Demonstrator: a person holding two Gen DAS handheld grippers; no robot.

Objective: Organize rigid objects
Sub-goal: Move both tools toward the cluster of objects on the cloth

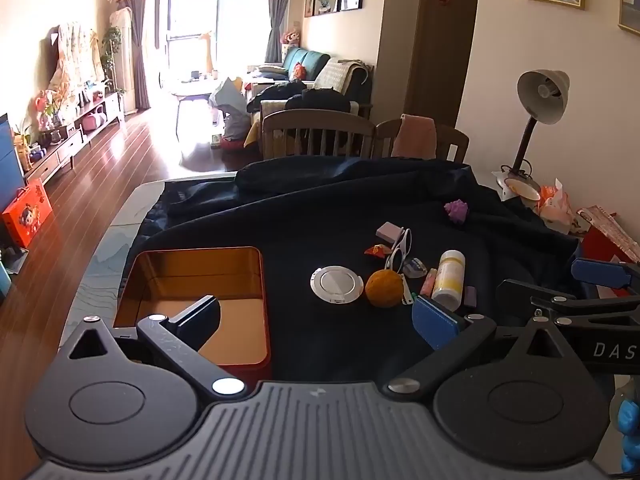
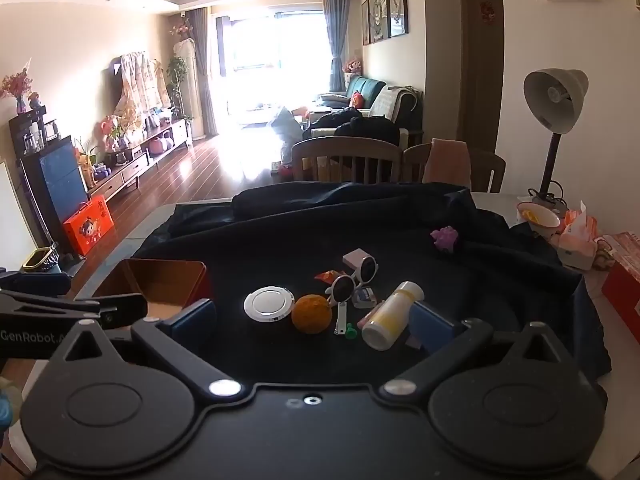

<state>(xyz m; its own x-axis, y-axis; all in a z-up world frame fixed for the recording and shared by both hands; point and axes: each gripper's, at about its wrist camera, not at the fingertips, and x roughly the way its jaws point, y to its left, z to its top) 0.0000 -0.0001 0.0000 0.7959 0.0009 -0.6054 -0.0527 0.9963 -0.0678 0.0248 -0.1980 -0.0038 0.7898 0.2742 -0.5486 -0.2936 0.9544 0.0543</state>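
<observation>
Nothing is sorted yet: the tin box [image 1: 192,304] near the tabletop's left edge sits empty, the clutter [image 2: 320,304] lies loose mid-tabletop, and both hand-held grippers, left [image 1: 320,320] and right [image 2: 316,320], gape wide, holding nothing.

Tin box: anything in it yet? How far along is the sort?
Done: nothing visible; the tin box looks empty. In hand: nothing; left gripper and right gripper hover open. Left: everything on the dark cloth, including round disc, orange ball, white bottle, sunglasses and purple toy.
</observation>
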